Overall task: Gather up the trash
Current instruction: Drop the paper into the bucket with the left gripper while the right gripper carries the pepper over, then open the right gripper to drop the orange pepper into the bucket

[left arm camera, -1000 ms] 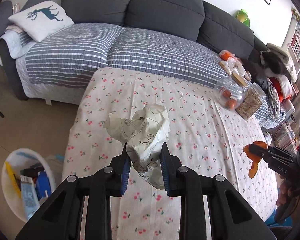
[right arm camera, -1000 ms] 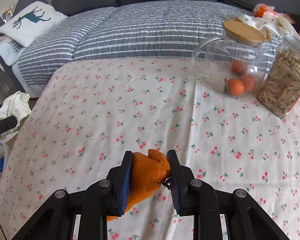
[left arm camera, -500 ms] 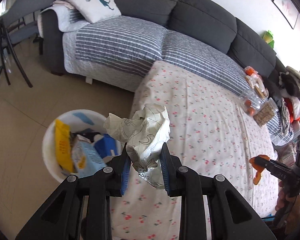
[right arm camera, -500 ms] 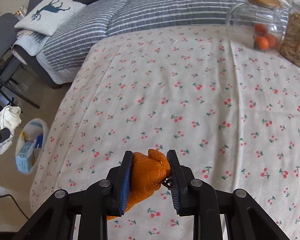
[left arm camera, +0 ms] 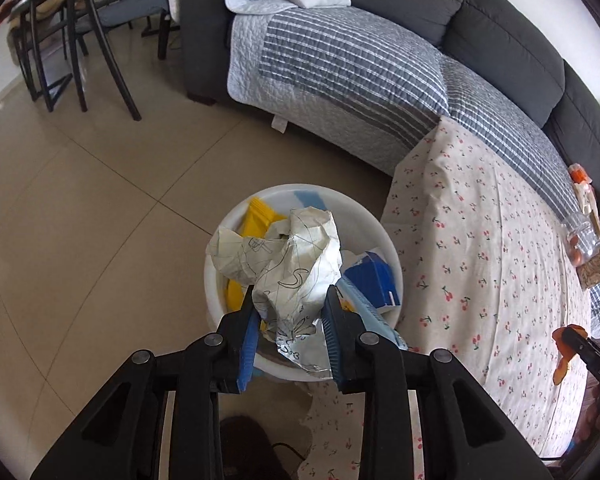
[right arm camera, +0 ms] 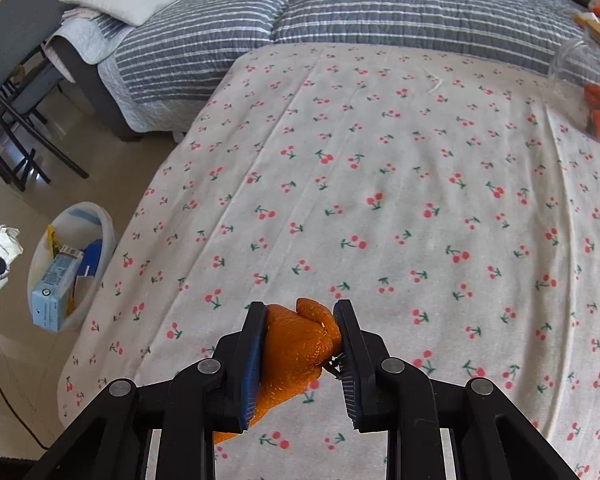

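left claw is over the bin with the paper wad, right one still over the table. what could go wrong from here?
1. The crumpled paper is wide and the white bin already full; as the left claw opens, it may land on top and roll out.
2. The right claw, shut on the orange net, must cross the table edge to the bin; loose mesh may snag.
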Demonstrator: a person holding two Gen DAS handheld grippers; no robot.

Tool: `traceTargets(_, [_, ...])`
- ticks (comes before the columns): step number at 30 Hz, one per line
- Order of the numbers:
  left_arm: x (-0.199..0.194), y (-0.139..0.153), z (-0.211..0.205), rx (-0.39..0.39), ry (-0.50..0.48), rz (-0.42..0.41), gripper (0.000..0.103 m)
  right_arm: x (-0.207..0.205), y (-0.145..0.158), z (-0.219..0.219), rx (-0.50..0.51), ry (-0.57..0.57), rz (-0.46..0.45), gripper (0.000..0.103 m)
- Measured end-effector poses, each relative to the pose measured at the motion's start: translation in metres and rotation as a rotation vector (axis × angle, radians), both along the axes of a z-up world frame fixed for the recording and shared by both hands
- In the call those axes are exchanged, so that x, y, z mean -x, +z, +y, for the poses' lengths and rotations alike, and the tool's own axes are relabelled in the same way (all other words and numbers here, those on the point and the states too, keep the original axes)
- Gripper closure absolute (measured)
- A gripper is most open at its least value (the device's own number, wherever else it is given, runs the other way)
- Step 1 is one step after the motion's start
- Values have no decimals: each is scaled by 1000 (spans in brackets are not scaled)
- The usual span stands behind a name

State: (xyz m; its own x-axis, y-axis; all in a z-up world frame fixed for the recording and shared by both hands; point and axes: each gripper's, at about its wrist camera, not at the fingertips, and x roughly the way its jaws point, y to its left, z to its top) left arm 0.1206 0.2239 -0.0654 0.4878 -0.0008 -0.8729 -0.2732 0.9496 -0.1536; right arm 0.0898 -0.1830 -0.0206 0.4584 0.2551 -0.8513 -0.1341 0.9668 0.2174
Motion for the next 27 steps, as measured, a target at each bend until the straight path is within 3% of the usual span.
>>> traceTargets(1, [-2, -2, 4, 6, 7, -7, 64, -1, -1, 7, -1, 9, 0, 73])
traceTargets(3, [-6, -7, 9, -4, 35, 19, 42, -3, -2, 20, 2, 28, -4, 73])
traceTargets(4, [-9, -12, 12, -5, 47, 49, 24, -4, -3, 26, 4, 37, -6, 73])
traceTargets(5, [-9, -15, 14, -4, 58, 65, 21, -5, -4, 32, 4, 48, -9, 73])
traceTargets(9, [-4, -17, 24, -25, 76, 104, 18, -10, -8, 56, -1, 89, -9, 73])
traceTargets(16, [5, -5, 37, -150, 44, 99, 12, -24, -9, 112, 6, 201, 0, 73])
traceTargets(27, [16, -8, 50, -159, 24, 125, 12, -81, -22, 236, -72, 362, -2, 72])
